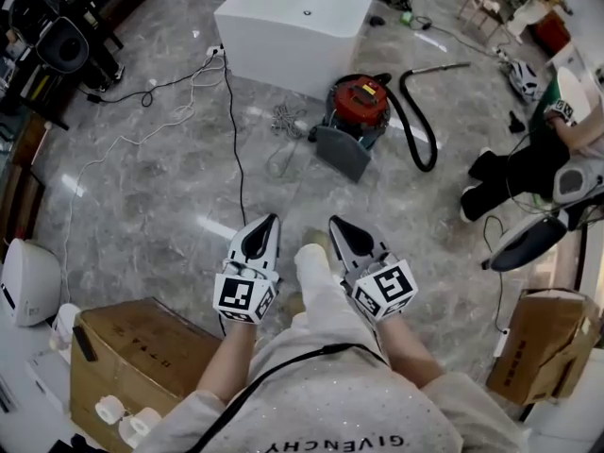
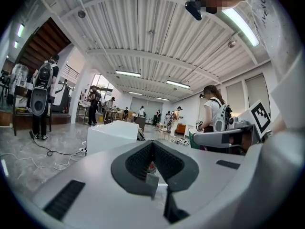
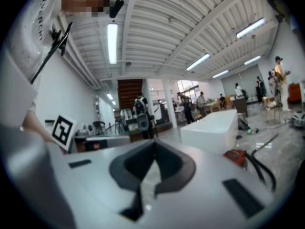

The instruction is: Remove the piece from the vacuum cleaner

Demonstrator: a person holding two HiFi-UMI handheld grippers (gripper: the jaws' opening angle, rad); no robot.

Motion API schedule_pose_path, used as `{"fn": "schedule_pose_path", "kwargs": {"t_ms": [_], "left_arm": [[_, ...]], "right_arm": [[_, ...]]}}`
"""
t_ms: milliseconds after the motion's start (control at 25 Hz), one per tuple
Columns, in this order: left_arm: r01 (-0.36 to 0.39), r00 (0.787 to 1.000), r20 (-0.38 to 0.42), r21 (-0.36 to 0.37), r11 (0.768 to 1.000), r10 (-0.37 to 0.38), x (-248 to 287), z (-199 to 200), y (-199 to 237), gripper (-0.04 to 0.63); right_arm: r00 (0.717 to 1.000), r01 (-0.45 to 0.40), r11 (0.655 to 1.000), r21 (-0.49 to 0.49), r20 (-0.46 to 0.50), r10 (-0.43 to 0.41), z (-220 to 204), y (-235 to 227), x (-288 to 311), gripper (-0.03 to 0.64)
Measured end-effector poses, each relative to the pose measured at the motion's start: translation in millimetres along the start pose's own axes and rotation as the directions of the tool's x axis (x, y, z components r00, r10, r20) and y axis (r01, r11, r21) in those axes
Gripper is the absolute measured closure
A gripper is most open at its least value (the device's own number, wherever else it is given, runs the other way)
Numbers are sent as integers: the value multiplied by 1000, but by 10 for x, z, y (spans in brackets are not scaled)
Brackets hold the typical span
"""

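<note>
Looking down in the head view, open marble floor (image 1: 142,206) separates the left hand-held gripper (image 1: 272,221) and right hand-held gripper (image 1: 335,223), both with jaws together and empty, from the red vacuum cleaner (image 1: 360,102) well ahead beside a white block (image 1: 302,17). In the left gripper view, the closed tips hide all but a red sliver. In the right gripper view, the vacuum cleaner (image 3: 237,156) is blurred at the right, and its piece is indistinct.

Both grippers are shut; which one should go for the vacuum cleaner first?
Right, probably. The vacuum cleaner sits ahead, more in line with the right gripper than the left gripper; both are shut, empty and far off.
</note>
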State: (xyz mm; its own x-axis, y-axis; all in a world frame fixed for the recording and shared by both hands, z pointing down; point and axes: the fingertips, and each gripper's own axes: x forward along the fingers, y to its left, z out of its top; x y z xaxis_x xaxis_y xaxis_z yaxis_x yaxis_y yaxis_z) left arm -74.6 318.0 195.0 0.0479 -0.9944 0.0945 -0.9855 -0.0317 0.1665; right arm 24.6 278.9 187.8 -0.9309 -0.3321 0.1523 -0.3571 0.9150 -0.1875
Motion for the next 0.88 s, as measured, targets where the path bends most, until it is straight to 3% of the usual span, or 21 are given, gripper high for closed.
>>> {"fn": "schedule_pose_path", "kwargs": {"t_ms": [200,440,880], "left_arm": [[43,999,-21,3,999,-43,381,5,199,575],[99,990,-107,36,994,-95,1032,-52,350,575],[194,972,-140,27,981,-189,2182,4,318,575]], "right_arm": [[1000,8,1000,24,-9,-7,-71,-302,398,603],[999,27,999,36,-30,-26,-18,-744,727,603],[990,127,986,106,-68,-121,-18,-1746,936,601]]}}
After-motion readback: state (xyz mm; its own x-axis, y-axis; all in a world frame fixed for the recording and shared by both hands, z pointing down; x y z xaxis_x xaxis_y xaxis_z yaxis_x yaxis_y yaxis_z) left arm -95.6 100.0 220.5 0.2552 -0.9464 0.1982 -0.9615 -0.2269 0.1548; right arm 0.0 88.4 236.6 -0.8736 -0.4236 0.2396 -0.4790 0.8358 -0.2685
